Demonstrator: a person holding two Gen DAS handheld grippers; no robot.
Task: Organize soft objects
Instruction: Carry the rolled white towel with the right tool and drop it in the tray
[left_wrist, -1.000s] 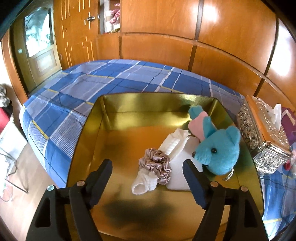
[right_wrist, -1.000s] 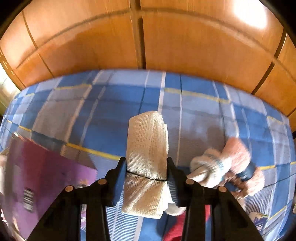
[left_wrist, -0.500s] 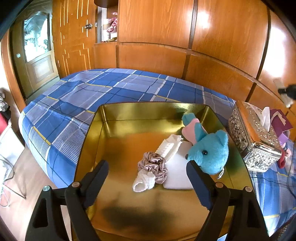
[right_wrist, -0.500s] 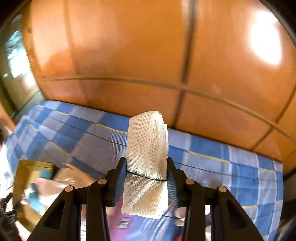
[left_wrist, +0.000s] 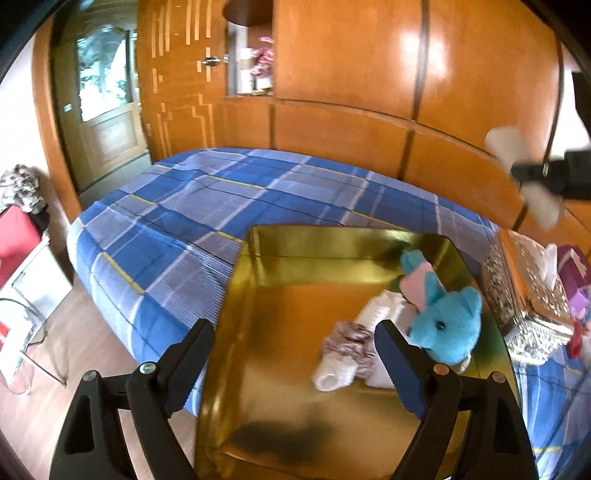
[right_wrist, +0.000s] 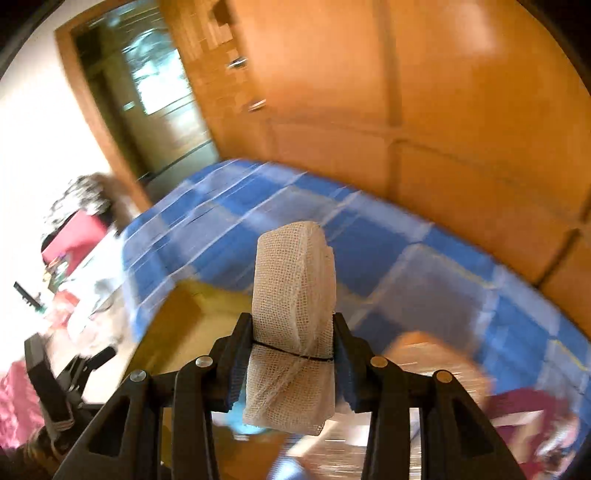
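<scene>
Left wrist view, left to right: a door (left_wrist: 107, 122) at upper left; a bed (left_wrist: 229, 199) with a blue plaid cover across the middle; the left tool (left_wrist: 295, 365) at lower centre, its jaws wide, having just been opening, with nothing between them. Behind it a gold tray (left_wrist: 258, 325) rests on the bed. In the tray's right half lie a white roll (left_wrist: 376, 314), a mauve scrunchie (left_wrist: 347, 341) across it, and a blue plush (left_wrist: 447, 328) near the right wall, just beside the roll. Right of the tray stands a silver tissue box (left_wrist: 532, 314). At upper right the right tool (left_wrist: 532, 173) appears in the air, blurred, gripping a gauze roll (left_wrist: 506, 142). Right wrist view, left to right: the left tool (right_wrist: 85, 365) at lower left, blurred; the tray (right_wrist: 184, 314) behind centre; the right tool (right_wrist: 293, 354) at lower centre, jaws narrow and pressed on the gauze roll (right_wrist: 295, 280), which stands upright between the pads and is bound by a thin black band; the bed (right_wrist: 424, 266) at right, blurred.
</scene>
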